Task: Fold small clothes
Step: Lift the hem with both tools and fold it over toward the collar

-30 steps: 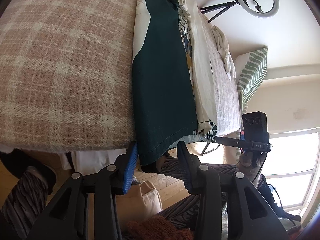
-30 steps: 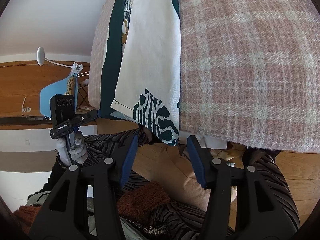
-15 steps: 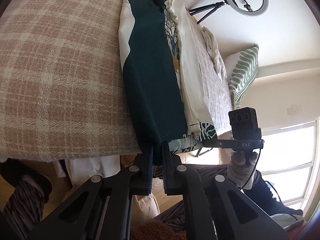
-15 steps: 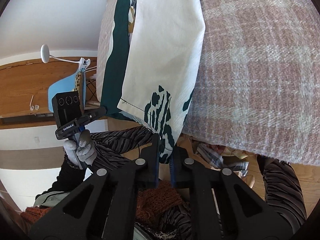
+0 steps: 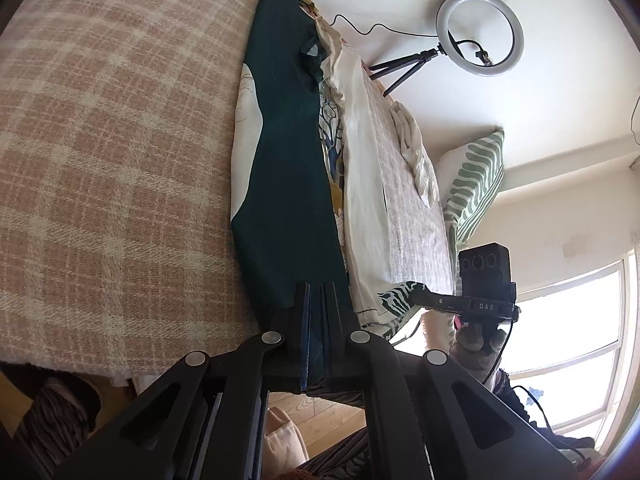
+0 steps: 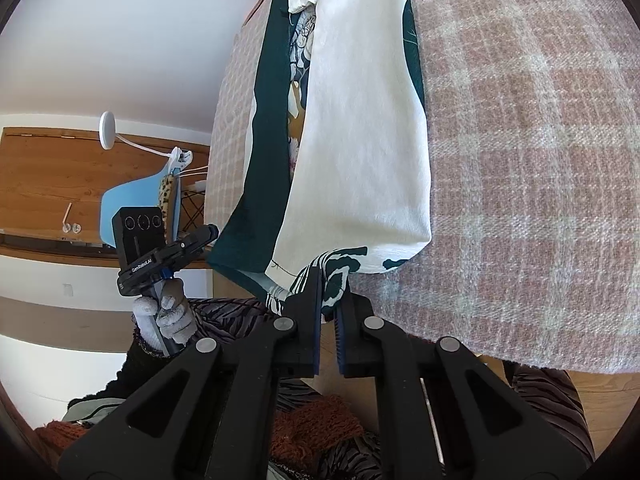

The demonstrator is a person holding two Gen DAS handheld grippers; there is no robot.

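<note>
A small garment, dark green (image 5: 288, 184) on one side and cream with a dark leaf print (image 6: 360, 152) on the other, lies along a pink plaid blanket (image 5: 112, 152). My left gripper (image 5: 316, 300) is shut on the green hem corner at the near edge. My right gripper (image 6: 329, 284) is shut on the printed cream hem corner at the near edge. Each gripper shows in the other's view: the right one (image 5: 476, 304), the left one (image 6: 160, 256).
The blanket's near edge (image 6: 500, 356) hangs over a wood floor. A ring light on a tripod (image 5: 478, 40) stands at the far end. A striped green pillow (image 5: 476, 184) and a crumpled cream cloth (image 5: 416, 148) lie to the right. A blue chair (image 6: 132, 208) stands left.
Both grippers were open a second ago. They moved forward and closed on the garment's near hem corners, and the near hem now sits a little higher.
</note>
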